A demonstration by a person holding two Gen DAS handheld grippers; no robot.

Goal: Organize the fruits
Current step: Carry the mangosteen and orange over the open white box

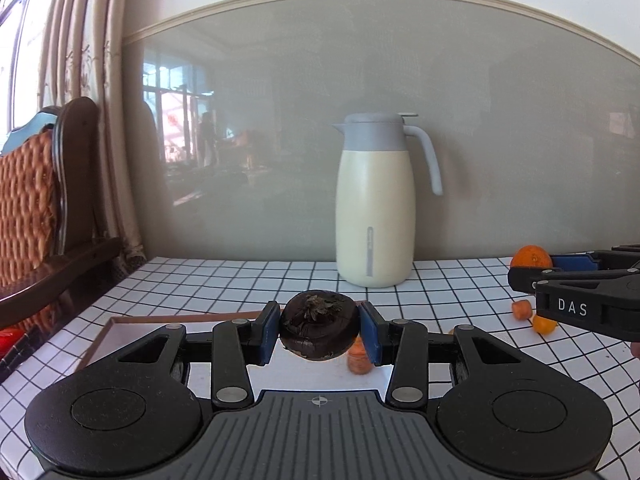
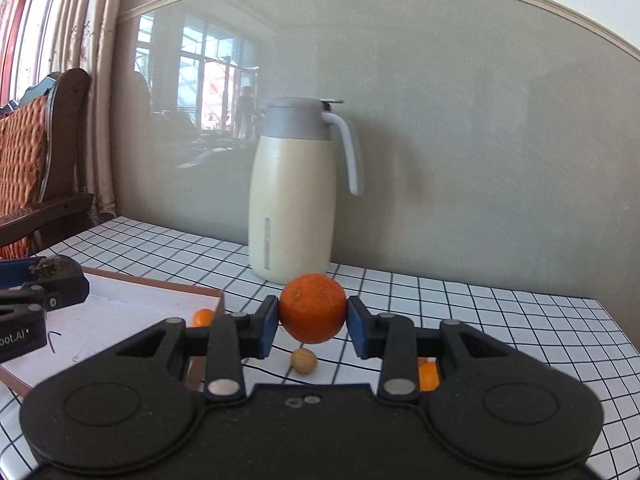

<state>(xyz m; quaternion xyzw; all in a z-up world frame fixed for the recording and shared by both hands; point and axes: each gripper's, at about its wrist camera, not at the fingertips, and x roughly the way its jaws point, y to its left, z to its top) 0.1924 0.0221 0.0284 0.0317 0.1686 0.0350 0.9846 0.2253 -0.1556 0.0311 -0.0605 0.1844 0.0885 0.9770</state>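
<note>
I have a fruit in each claw right now: my left gripper (image 1: 319, 330) is clamped on a dark, flattish fruit (image 1: 319, 326), pads pressing its two sides, and my right gripper (image 2: 312, 326) is clamped on an orange (image 2: 312, 307) the same way. Both fruits hang clear of the checked tablecloth (image 2: 500, 320), and the shallow brown-rimmed tray (image 2: 132, 304) lies to the left and below, with its white floor largely bare. I judge the step in hand to be carrying both pieces over to that tray. To do it well I would keep both grips steady, bring the left claw over the tray floor first, since it is nearer, and keep the right claw off to the side so the two tools do not knock together; they already sit close in both views. I would lower each fruit until it nearly touches the floor before letting go, because a round orange dropped from any height will roll toward the rim. The dark fruit is squat, its short axis tipped toward my camera with the dried leafy cap facing up and forward, so it should sit flat on its base. The orange is nearly a ball with no real long axis; its stem dimple faces my camera, upper left. A small tan nut (image 2: 303, 361) and small orange pieces (image 2: 427, 376) wait on the cloth below.
</note>
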